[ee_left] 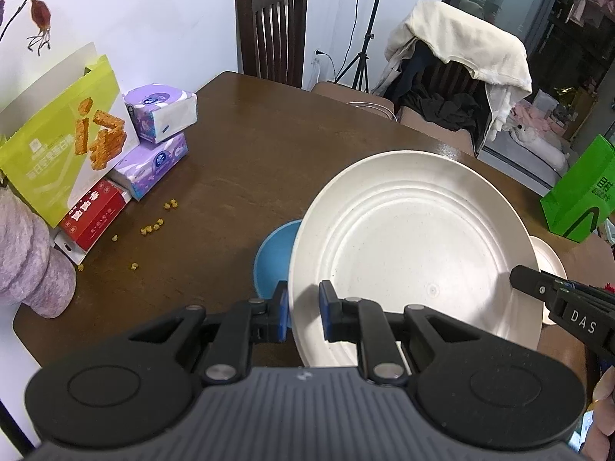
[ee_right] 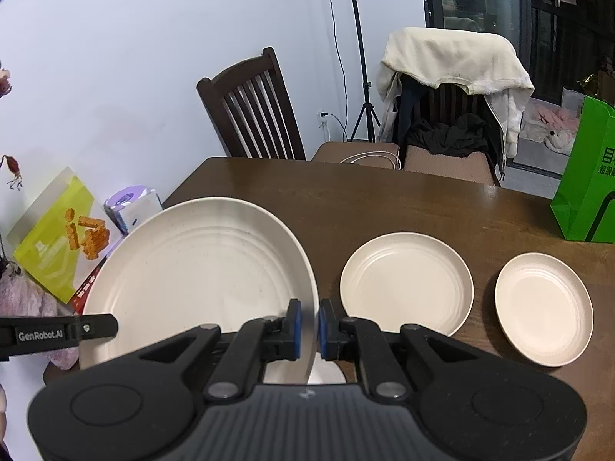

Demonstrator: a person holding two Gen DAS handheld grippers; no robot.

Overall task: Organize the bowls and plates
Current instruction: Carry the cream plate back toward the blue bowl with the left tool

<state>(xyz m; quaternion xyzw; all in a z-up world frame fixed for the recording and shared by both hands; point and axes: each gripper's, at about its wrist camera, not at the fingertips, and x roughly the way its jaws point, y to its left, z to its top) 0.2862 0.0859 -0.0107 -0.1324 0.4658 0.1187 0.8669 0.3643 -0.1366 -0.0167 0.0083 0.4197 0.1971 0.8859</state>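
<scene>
Blue-padded fingers (ee_left: pixel 283 309) of the left gripper (ee_left: pixel 303 309) sit closest in the left wrist view, pinched on the near-left rim of the large cream plate (ee_left: pixel 415 246), one pad under the rim and one on the plate's inner face. On the opposite side the right gripper (ee_right: pixel 306 328) is likewise clamped on the plate's right rim, the edge running straight between its two pads. So both tools are closed on the same plate, which hangs tilted between them, clear of the brown table (ee_left: pixel 238 161).

Just beyond the left fingers, partly hidden by the plate's edge, lies a blue bowl (ee_left: pixel 275 257) on the table. To the right of the carried plate, in the right wrist view, a medium cream plate (ee_right: pixel 406 282) rests flat, and beside it, apart, a smaller cream plate (ee_right: pixel 544 309). Scattered yellow crumbs (ee_left: pixel 153 226) and a stack of tissue packs (ee_left: pixel 153 142) sit farther left, a green bag (ee_right: pixel 588 176) at the far right, and chairs behind the table.

I judge the step in hand to be carrying the biggest plate to where the stack will start. Since it is the widest piece, it likely belongs at the bottom, so the next move calls for levelling it, lowering it onto a bare part of the table clear of the bowl and the other plates, and loosening both grips together so it does not tip.
</scene>
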